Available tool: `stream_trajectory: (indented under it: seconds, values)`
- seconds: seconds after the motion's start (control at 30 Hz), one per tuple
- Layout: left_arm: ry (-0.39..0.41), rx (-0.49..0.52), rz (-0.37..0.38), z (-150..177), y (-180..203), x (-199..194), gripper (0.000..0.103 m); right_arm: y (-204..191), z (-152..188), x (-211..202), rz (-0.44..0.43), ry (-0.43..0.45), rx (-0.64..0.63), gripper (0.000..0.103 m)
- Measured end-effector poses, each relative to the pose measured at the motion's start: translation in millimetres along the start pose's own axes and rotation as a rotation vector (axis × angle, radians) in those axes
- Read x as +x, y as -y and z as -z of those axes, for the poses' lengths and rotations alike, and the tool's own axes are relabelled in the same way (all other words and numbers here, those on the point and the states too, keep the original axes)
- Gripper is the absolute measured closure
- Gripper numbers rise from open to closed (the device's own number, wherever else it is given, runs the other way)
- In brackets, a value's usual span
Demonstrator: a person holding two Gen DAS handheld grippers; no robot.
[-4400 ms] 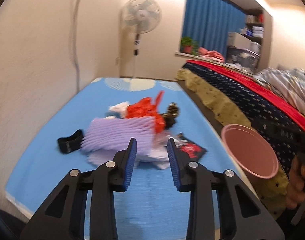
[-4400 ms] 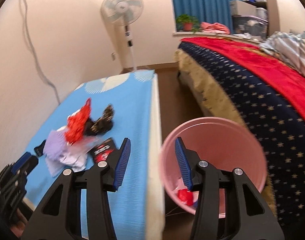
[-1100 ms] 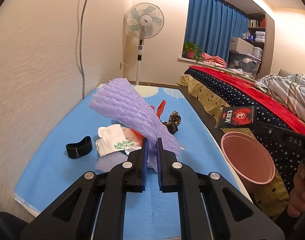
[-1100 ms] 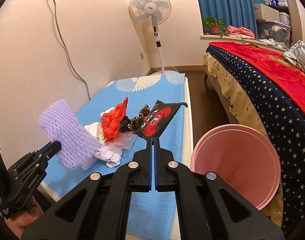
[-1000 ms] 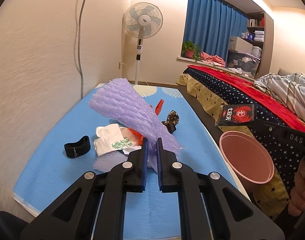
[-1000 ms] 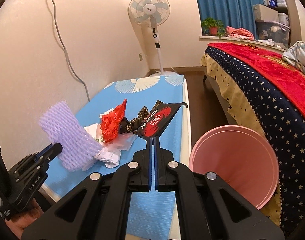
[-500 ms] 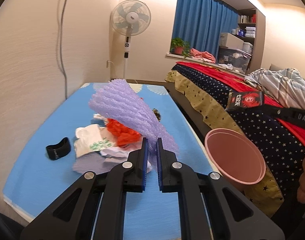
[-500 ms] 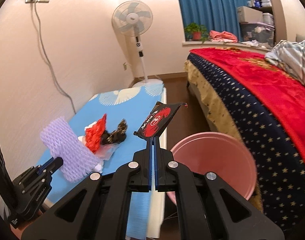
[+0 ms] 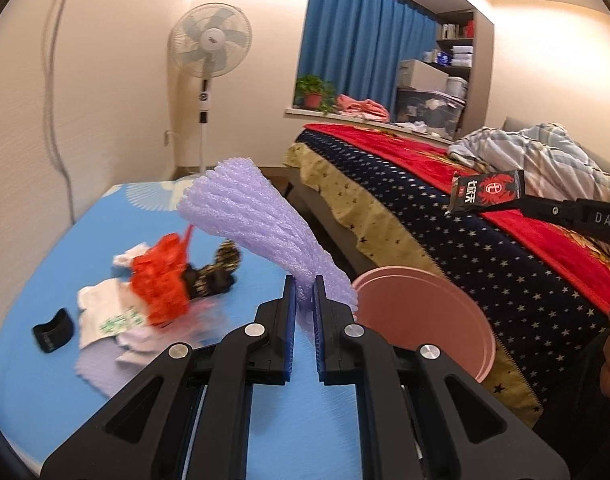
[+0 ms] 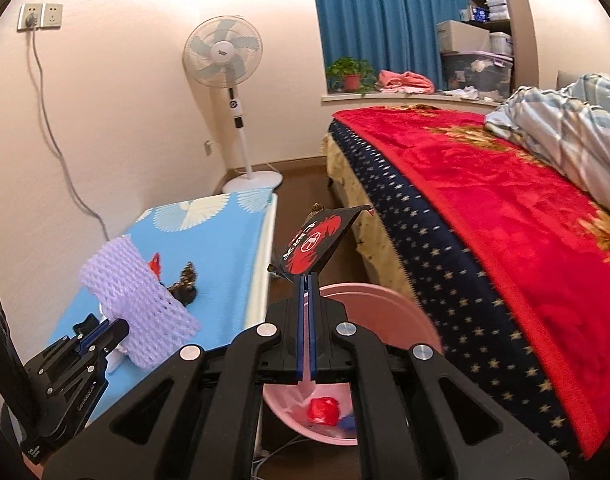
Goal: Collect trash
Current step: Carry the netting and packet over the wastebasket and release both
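Observation:
My left gripper (image 9: 303,294) is shut on a purple foam net sleeve (image 9: 257,224) and holds it up above the blue table, beside the pink bin (image 9: 425,320). The sleeve also shows in the right wrist view (image 10: 141,300). My right gripper (image 10: 308,284) is shut on a black and red wrapper (image 10: 317,240) and holds it above the pink bin (image 10: 377,308), which has red and blue scraps inside. The wrapper also shows in the left wrist view (image 9: 487,192). A red net (image 9: 161,280), white paper (image 9: 105,312) and a dark wrapper (image 9: 217,272) lie on the table.
A black band (image 9: 51,330) lies at the left of the blue table (image 9: 65,248). A bed with a red and starred blanket (image 10: 485,216) stands to the right of the bin. A standing fan (image 10: 225,64) is by the far wall.
Both grippers have swung right toward the bin. The right gripper with the wrapper is now over the bin's mouth, and the left gripper with the purple sleeve is closer to the bin's rim.

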State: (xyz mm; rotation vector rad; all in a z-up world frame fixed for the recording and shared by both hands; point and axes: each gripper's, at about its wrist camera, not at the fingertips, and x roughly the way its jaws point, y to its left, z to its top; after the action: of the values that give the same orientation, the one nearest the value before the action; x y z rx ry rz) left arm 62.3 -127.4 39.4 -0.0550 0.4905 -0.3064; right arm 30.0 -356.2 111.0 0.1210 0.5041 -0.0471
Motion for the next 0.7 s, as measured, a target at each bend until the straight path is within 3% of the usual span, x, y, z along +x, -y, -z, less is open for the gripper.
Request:
stream_trajectory:
  seconds: [0.4,0.7]
  values:
    - [-0.017,0.056,0.083,-11.3,51.2,34.4,0.095,52.1,-5.5,4.0,0.085,-0.009,0.04,0.101]
    - [-0.048,0.09,0.103,-7.8,69.4,58.3,0.095,56.3,2.1,25.4,0.101,-0.022,0.049,0.101]
